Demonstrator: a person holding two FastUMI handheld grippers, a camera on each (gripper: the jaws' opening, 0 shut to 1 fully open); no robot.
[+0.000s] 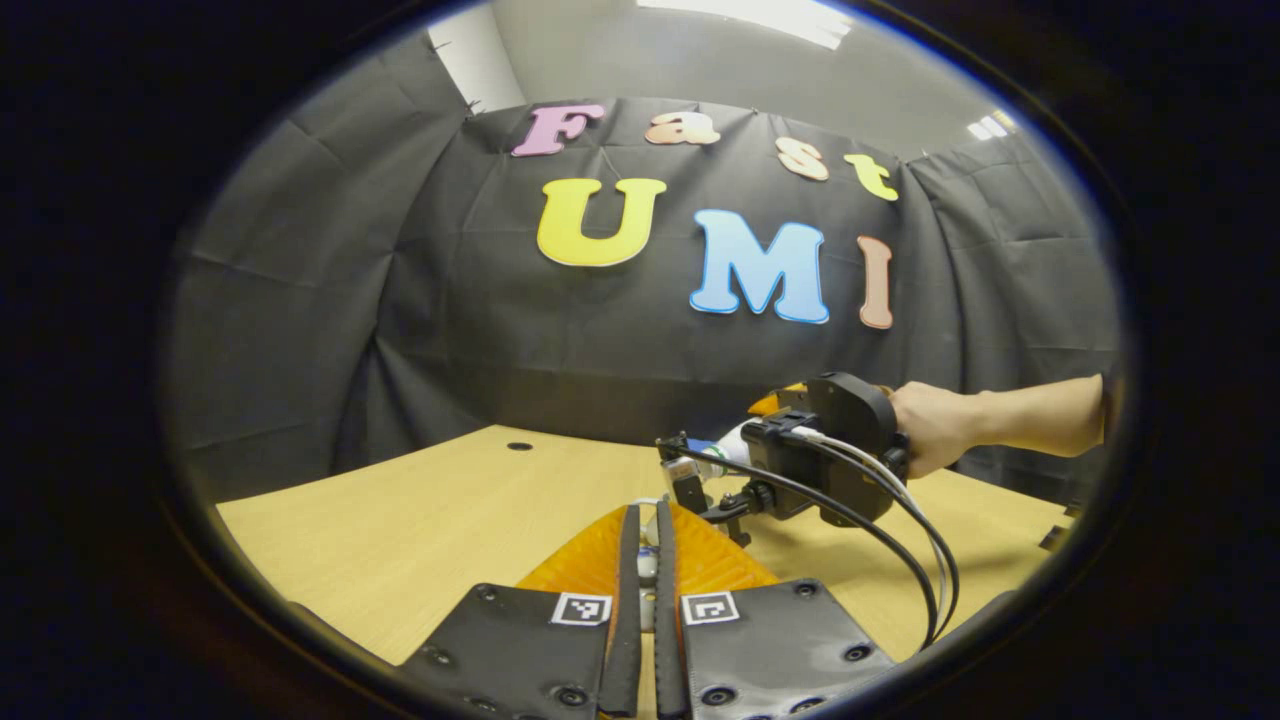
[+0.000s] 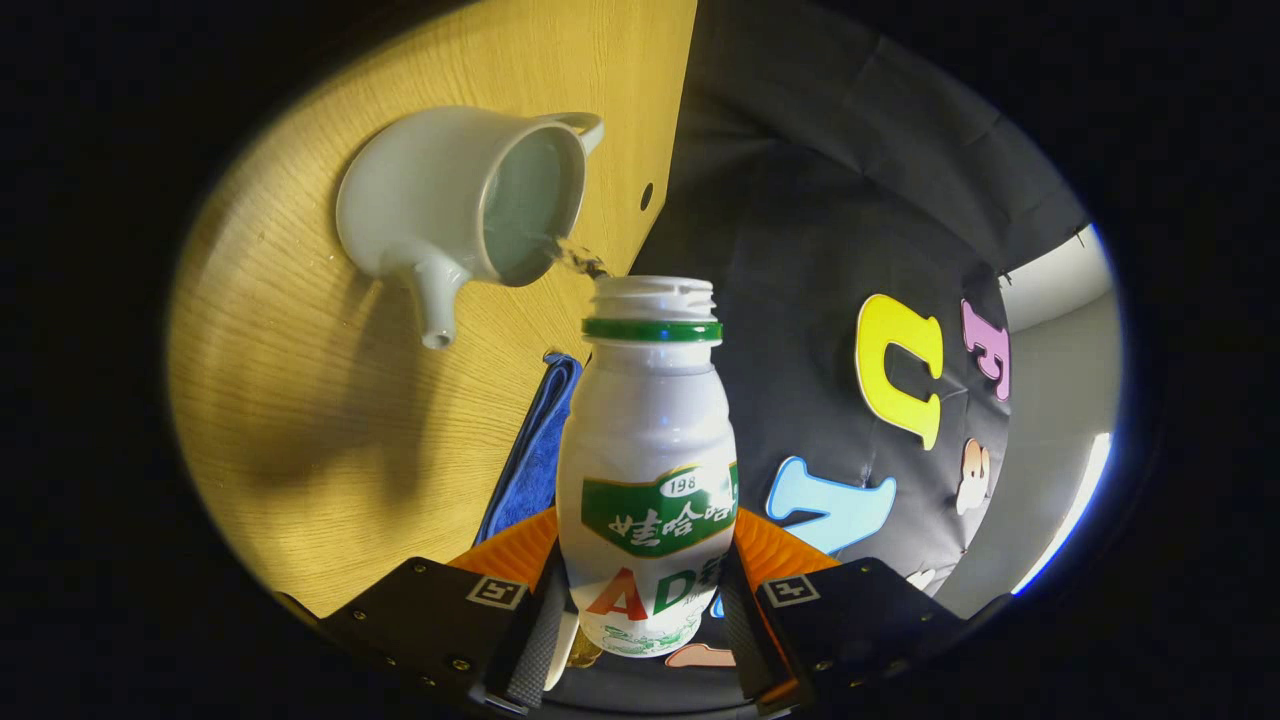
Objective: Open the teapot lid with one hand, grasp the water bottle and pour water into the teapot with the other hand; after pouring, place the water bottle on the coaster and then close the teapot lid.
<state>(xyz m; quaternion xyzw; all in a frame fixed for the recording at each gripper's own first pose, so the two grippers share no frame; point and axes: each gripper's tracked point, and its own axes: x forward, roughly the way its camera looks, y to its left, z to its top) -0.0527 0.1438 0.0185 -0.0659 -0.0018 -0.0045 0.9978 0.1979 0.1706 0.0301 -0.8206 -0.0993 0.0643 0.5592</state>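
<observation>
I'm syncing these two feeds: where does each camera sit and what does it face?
Left gripper view: on the left gripper, level over the table, facing the right gripper and hand.
Right gripper view: on the right gripper, tilted, along the water bottle to the open teapot.
Shared: table, bottle.

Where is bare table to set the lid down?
Left of the left gripper and its lid, the table is bare out to the hole. Right side is crowded: right gripper, bottle, teapot, cloth.
</observation>
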